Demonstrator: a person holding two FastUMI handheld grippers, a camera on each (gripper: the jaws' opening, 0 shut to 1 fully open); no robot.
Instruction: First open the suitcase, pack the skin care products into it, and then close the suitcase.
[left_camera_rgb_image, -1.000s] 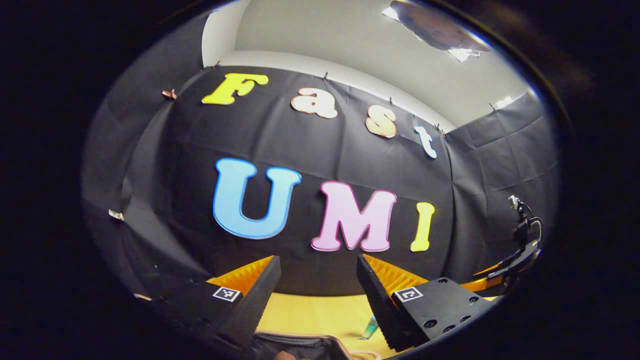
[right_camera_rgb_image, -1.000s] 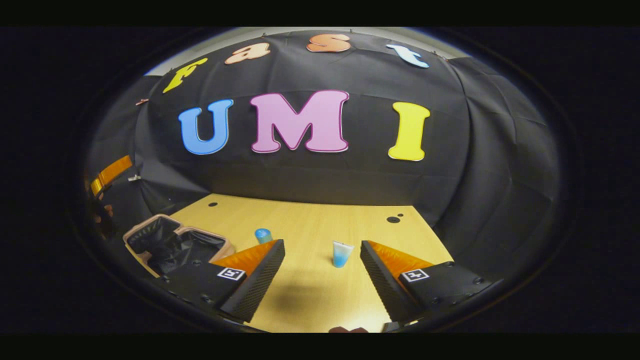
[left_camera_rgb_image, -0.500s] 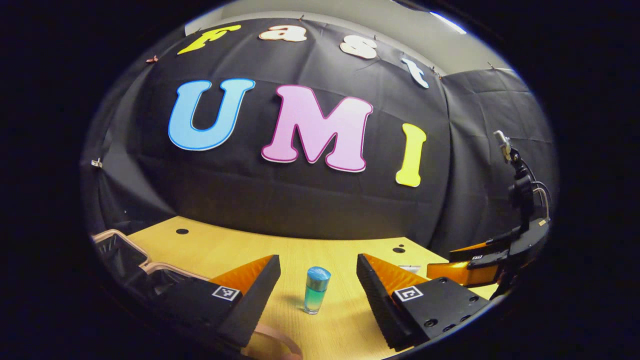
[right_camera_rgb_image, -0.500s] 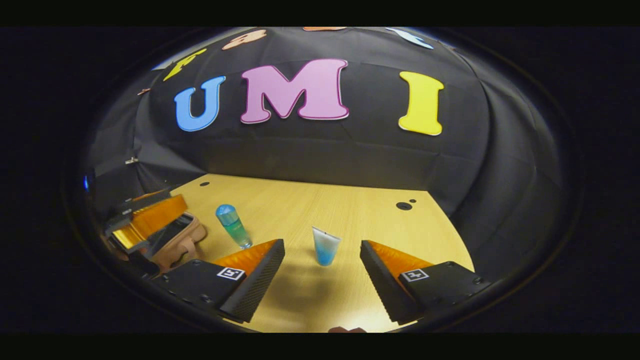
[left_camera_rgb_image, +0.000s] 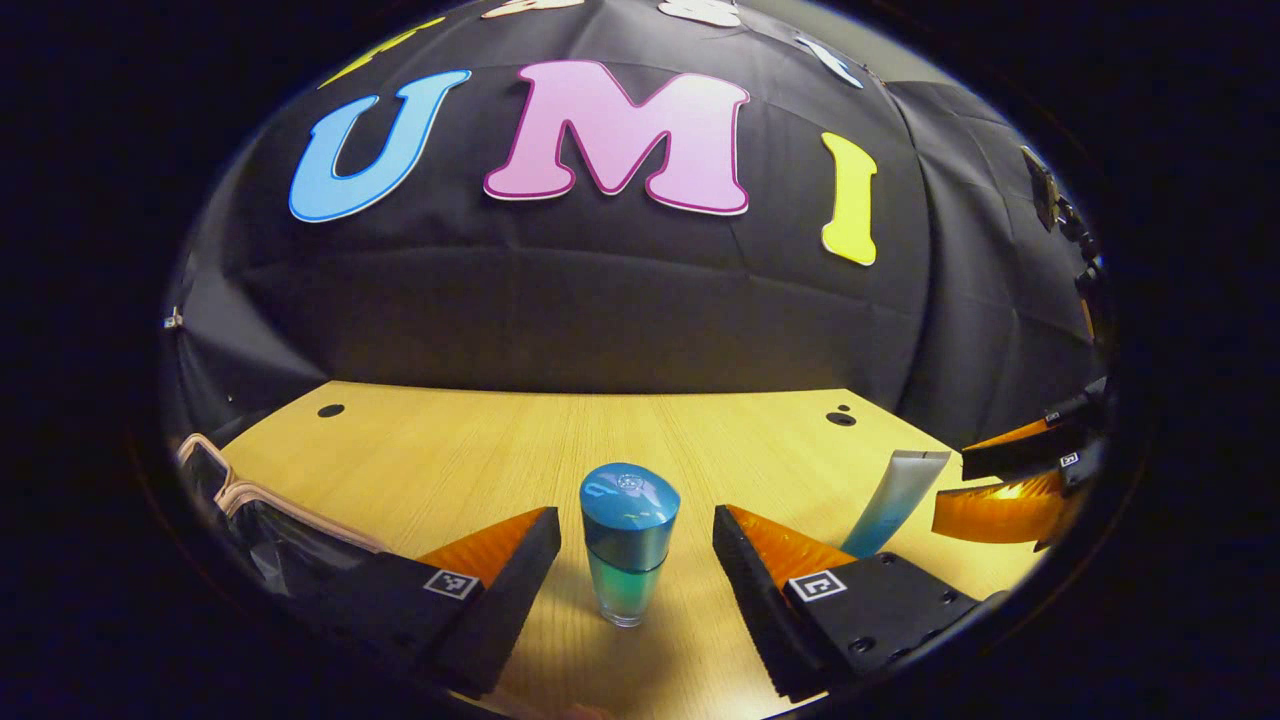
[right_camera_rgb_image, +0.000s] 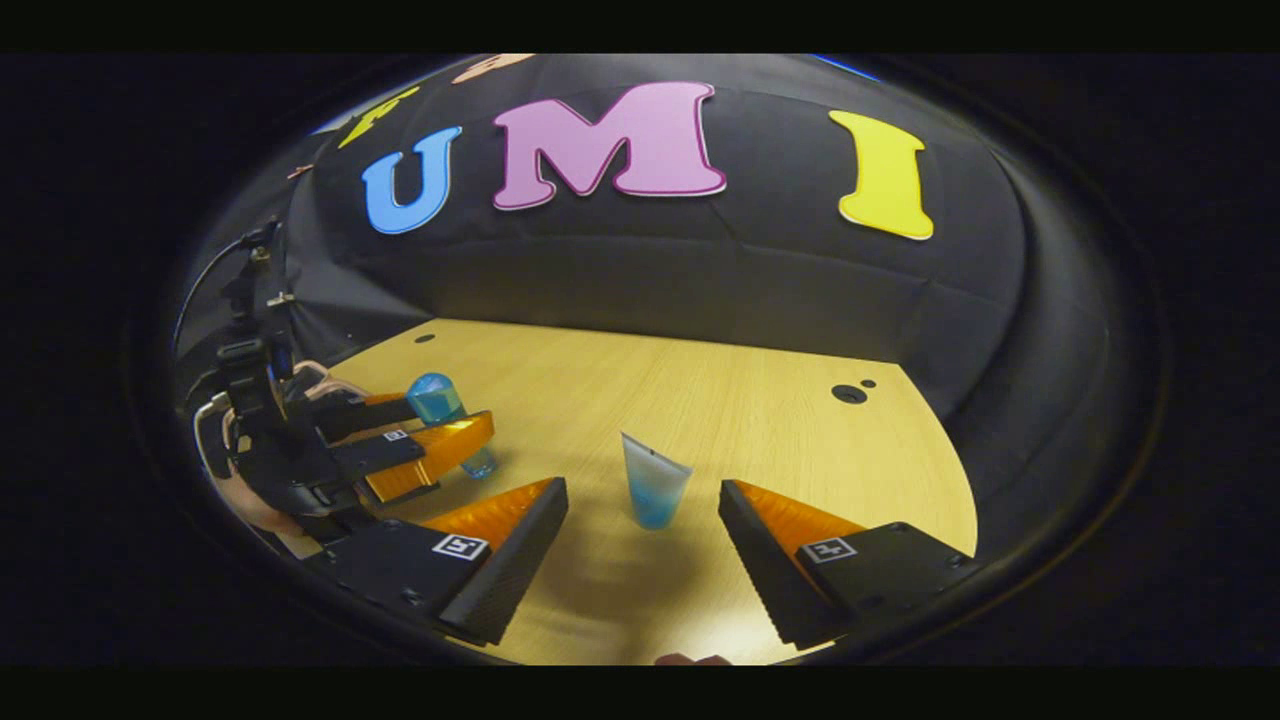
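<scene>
Between spread left gripper (left_camera_rgb_image: 635, 560) fingers: bottle (left_camera_rgb_image: 627, 540), apparently untouched; tabletop (left_camera_rgb_image: 480, 450) bare beyond.

Bottle (left_camera_rgb_image: 627, 545) stands between spread left jaws, gaps either side; tube (right_camera_rgb_image: 654, 483) ahead of right jaws

Both tools gape wide — left tool (left_camera_rgb_image: 632, 560), right tool (right_camera_rgb_image: 643, 535) — seemingly level.

Two skin care products stand on one wooden desk (left_camera_rgb_image: 480, 450): one blue-capped bottle (left_camera_rgb_image: 627, 545) between the left gripper's jaws, and one upright tube (right_camera_rgb_image: 654, 482) just ahead of the right gripper's jaws. One open suitcase (left_camera_rgb_image: 250, 500) lies left of the left gripper's jaws. Two grippers: left gripper (left_camera_rgb_image: 635, 575), right gripper (right_camera_rgb_image: 643, 555).
</scene>
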